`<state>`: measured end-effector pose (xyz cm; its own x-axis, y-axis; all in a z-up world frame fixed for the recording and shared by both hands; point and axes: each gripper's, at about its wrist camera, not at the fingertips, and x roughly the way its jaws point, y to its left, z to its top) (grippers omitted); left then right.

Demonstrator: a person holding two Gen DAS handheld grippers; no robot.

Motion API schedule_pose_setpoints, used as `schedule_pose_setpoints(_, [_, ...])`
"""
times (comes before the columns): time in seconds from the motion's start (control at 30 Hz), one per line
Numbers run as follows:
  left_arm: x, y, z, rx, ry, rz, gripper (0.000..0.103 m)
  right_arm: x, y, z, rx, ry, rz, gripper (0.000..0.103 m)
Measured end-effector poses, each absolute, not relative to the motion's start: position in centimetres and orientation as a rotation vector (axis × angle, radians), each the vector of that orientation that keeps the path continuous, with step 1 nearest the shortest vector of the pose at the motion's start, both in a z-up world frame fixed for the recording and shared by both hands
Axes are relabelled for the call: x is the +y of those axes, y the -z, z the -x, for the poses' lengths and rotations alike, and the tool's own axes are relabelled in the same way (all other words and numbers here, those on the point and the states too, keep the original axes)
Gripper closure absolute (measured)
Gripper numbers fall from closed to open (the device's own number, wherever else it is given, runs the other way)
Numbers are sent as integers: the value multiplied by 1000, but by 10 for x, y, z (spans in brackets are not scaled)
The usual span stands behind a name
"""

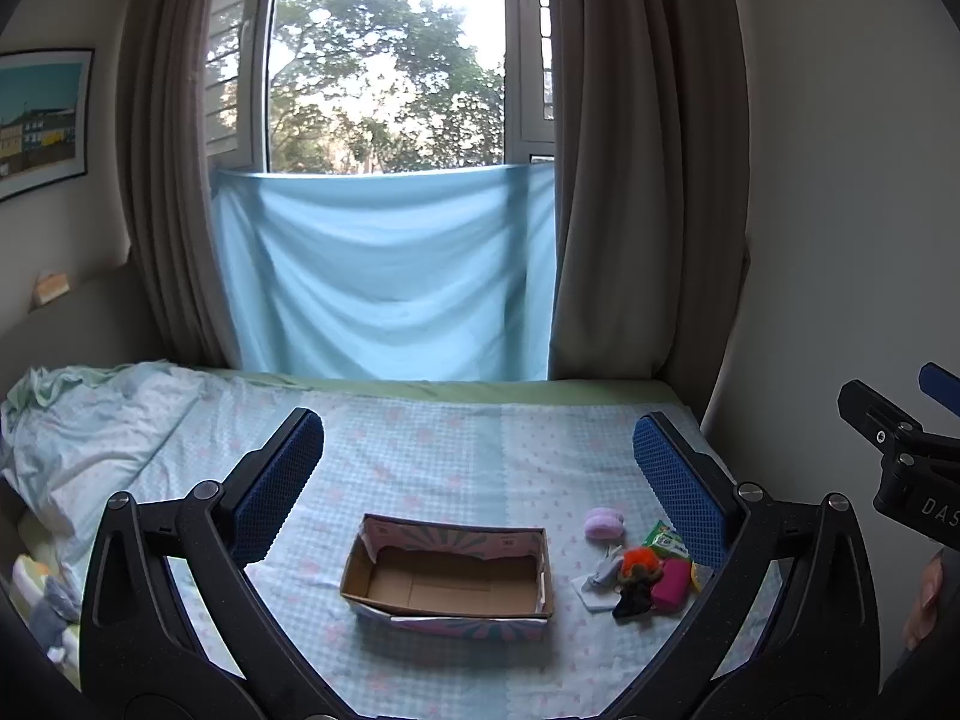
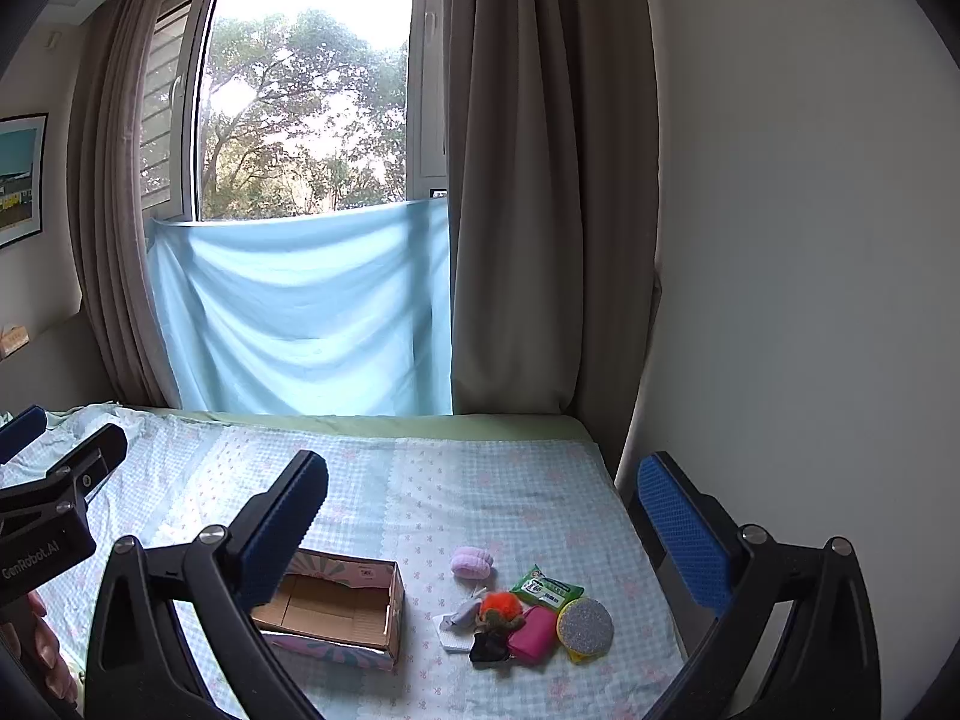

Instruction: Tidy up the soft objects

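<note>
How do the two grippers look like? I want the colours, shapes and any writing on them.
Both the left gripper and the right gripper have matte black linkage frames with silver pivot bolts and flat fingers faced with blue textured pads. White lettering on the left gripper's body reads "GenRobot.AI"; the right's shows "DAS", cut off. No cables or sleeves are visible.

Bedroom, daylight thru big window (image 1: 384,66), trees outside. Brown curtains (image 1: 648,180) either side of window, light-blue sheet (image 1: 384,276) hung across its lower part. Below window: bed (image 2: 480,480) w/ pale checked cover, rumpled duvet (image 1: 90,420) at left. Framed picture (image 1: 42,120) on wall left of window; plain cream wall (image 2: 810,240) right.
</note>
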<state>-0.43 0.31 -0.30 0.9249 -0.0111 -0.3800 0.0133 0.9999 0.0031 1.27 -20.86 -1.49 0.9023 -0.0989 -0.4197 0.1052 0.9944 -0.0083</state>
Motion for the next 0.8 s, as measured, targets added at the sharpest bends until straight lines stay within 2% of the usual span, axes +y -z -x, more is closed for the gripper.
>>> schedule_pose_setpoints(0.8, [4, 5, 0, 407, 13, -6, 0, -207, 12, -14, 448, 107, -15, 0])
